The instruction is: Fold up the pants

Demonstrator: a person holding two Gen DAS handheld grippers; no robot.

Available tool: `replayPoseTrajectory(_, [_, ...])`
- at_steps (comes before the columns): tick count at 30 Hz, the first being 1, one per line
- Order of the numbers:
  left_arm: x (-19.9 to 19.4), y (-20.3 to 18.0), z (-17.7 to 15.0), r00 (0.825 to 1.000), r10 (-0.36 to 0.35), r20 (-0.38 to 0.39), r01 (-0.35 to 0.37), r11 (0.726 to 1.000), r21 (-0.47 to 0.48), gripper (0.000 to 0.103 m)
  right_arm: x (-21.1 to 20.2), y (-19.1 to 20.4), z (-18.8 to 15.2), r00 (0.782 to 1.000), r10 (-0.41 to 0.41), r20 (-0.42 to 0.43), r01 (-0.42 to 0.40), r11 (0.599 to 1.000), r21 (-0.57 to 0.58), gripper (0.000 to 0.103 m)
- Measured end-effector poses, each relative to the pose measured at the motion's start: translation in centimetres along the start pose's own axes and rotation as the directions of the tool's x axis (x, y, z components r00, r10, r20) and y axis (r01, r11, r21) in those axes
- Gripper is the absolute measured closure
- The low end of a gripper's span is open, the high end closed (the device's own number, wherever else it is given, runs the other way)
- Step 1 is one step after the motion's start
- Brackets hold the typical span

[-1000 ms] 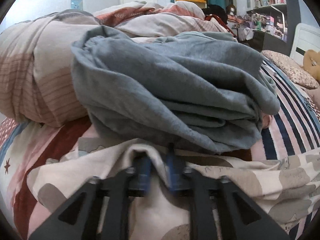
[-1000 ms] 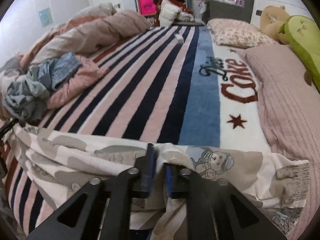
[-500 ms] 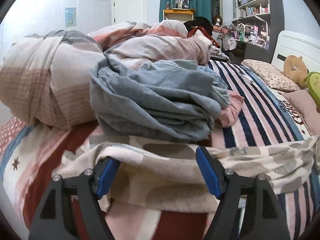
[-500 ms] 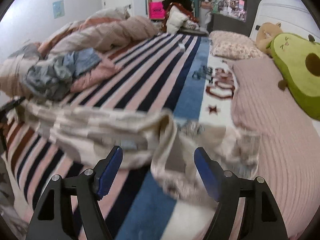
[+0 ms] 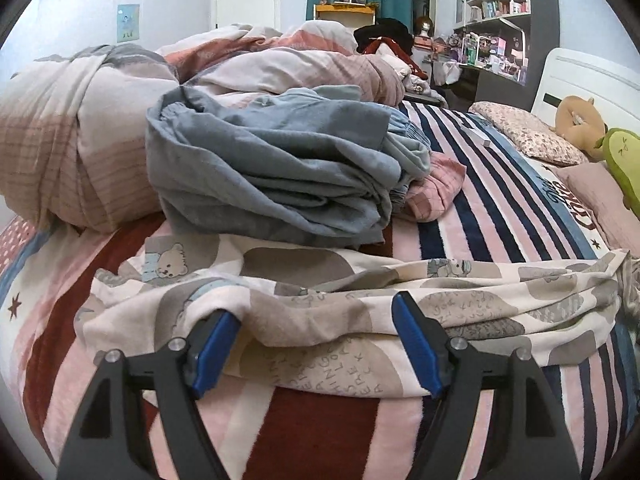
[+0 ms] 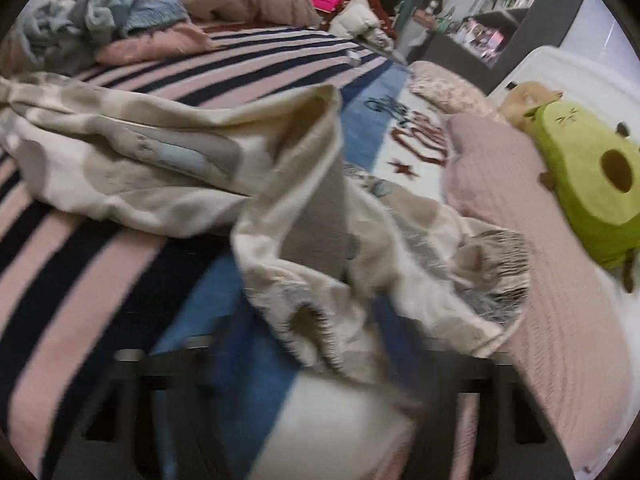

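Left wrist view: left gripper point(image 5: 316, 344) spread wide over the bear-print pants point(image 5: 360, 304), holding nothing.
Pants strewn lengthwise across the striped blanket point(image 5: 472, 216), just before a grey clothes pile point(image 5: 272, 168); right gripper point(image 6: 316, 384) blurred, apparently spread, beside the crumpled waistband point(image 6: 492, 276).

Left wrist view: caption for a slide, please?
Open left hand-held gripper over bear-print pants lying on the striped blanket.
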State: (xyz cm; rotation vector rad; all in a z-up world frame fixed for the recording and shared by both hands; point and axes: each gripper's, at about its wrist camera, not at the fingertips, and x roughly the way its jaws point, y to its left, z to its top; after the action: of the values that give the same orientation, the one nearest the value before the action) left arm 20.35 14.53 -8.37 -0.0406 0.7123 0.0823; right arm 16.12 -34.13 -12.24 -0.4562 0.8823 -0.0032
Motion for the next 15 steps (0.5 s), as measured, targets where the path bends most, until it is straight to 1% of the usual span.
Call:
replayPoseTrajectory(1, [0.0, -0.1, 0.1, 1.0, -0.001, 0.001, 0.001, 1.0, 0.004, 0.03, -0.2, -0.2, 0.1, 1.0, -0.02, 0.005, 0.02, 1.0, -0.001, 0.094])
replayPoseTrajectory(2, [0.0, -0.1, 0.1, 1.0, -0.002, 0.0, 0.002, 1.0, 0.007, 0.03, -0.6, -0.7, 0.3, 0.999, -0.026, 0.018, 0.026, 1.0, 0.009, 0.094])
replayPoseTrajectory(3, [0.0, -0.2, 0.3, 1.0, -0.004, 0.001, 0.004, 1.0, 0.009, 0.03, -1.2, -1.4, 0.5, 0.999, -0.02, 0.033, 0.019, 0.999, 0.027, 0.096])
replayPoseTrajectory(5, [-0.2, -0.2, 0.5, 1.0, -0.012, 0.005, 0.012, 1.0, 0.008, 0.03, -2.6, -3.3, 1.3, 0.998, 0.021, 0.062, -0.027, 0.996, 0.086, 0.098])
replayPoseTrajectory(7, [-0.3, -0.3, 0.7, 1.0, -0.015, 0.01, 0.015, 1.0, 0.01, 0.03, -3.6, -4.6, 2.1, 0.996, 0.028, 0.081, -0.037, 0.992, 0.122, 0.098])
replayPoseTrajectory(9, [-0.2, -0.5, 0.8, 1.0, -0.017, 0.012, 0.017, 1.0, 0.01, 0.03, -4.8, -6.7, 3.2, 0.994, 0.03, 0.107, -0.048, 0.984, 0.169, 0.098])
replayPoseTrajectory(11, [0.0, -0.7, 1.0, 1.0, -0.019, 0.012, 0.019, 1.0, 0.008, 0.03, -5.2, -8.5, 4.3, 0.992, 0.044, 0.118, -0.069, 0.974, 0.215, 0.098])
replayPoseTrajectory(13, [0.4, -1.0, 1.1, 1.0, -0.019, 0.013, 0.019, 1.0, 0.011, 0.03, -5.1, -9.7, 5.3, 0.993, 0.028, 0.117, -0.055, 0.97, 0.237, 0.098])
replayPoseTrajectory(15, [0.9, -1.4, 1.1, 1.0, -0.021, 0.014, 0.021, 1.0, 0.014, 0.03, -4.7, -10.7, 6.0, 0.994, -0.03, 0.104, 0.005, 0.971, 0.238, 0.098])
